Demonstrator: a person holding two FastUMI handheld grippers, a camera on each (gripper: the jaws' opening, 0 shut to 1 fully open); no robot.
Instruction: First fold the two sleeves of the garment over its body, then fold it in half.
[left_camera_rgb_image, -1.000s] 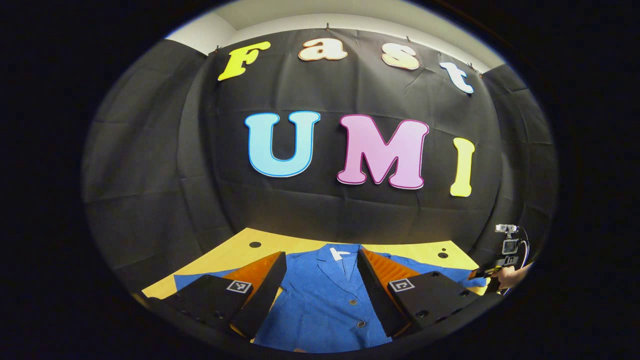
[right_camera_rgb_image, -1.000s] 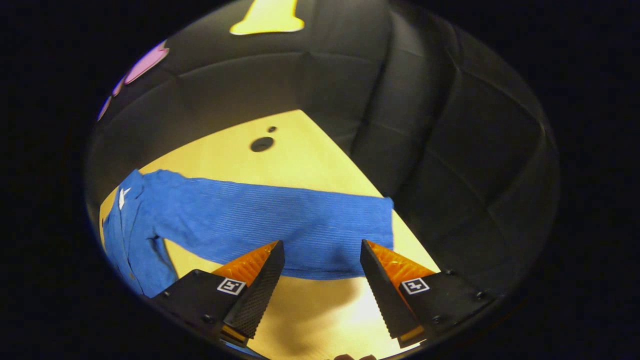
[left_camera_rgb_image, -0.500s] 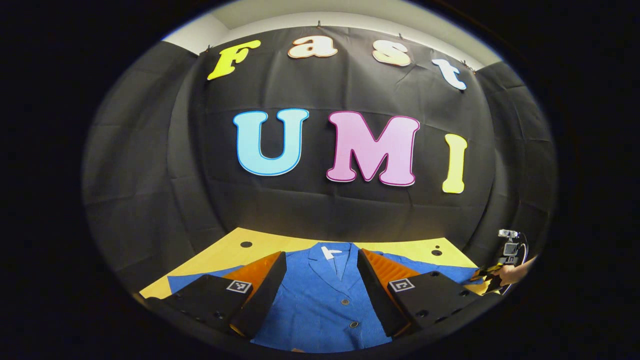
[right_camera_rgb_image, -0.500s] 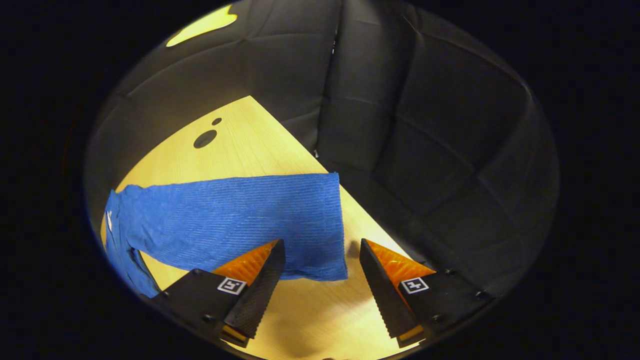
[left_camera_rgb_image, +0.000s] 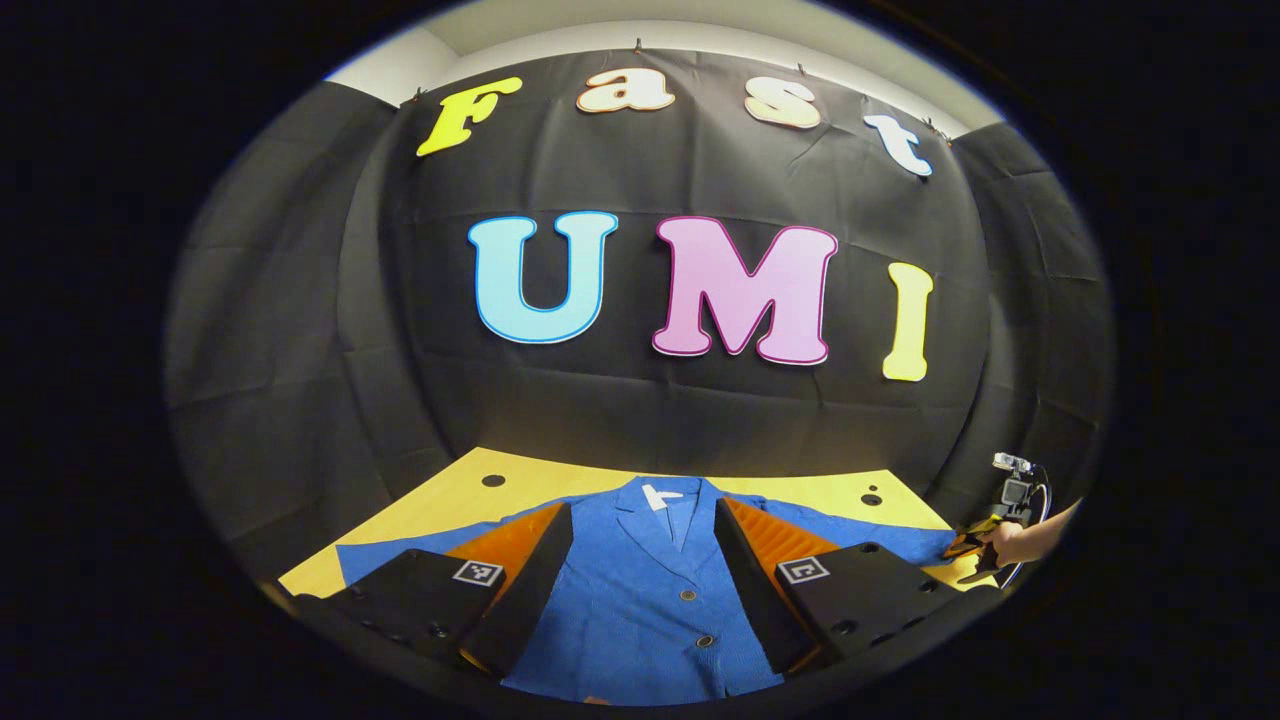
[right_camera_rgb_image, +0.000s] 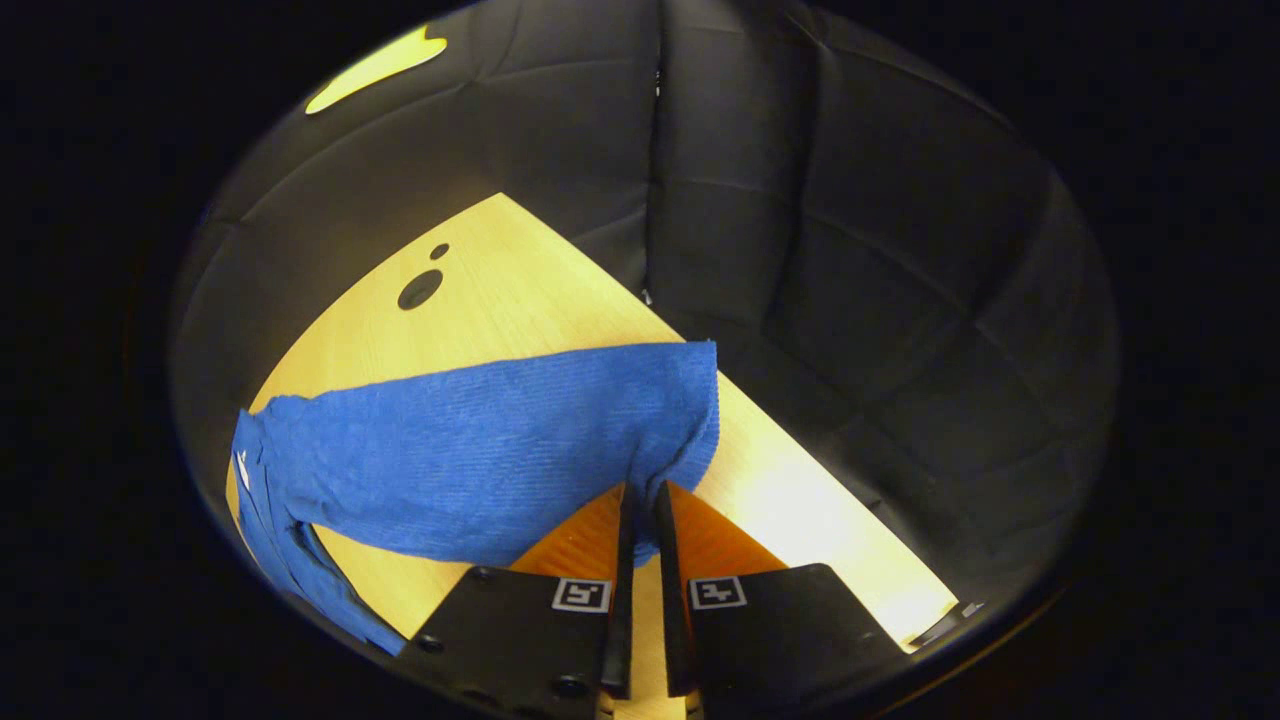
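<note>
one blue jacket (left_camera_rgb_image: 640, 590), two sleeves, two visible buttons, one table (left_camera_rgb_image: 455, 495), two grippers, one hand (left_camera_rgb_image: 1005, 545)

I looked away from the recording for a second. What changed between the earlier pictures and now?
The right gripper went from open beside the blue jacket's sleeve to shut on the sleeve's cuff end, which now bunches up off the wooden table. The left gripper stayed open above the jacket's front, and the jacket body lies flat as before.
</note>
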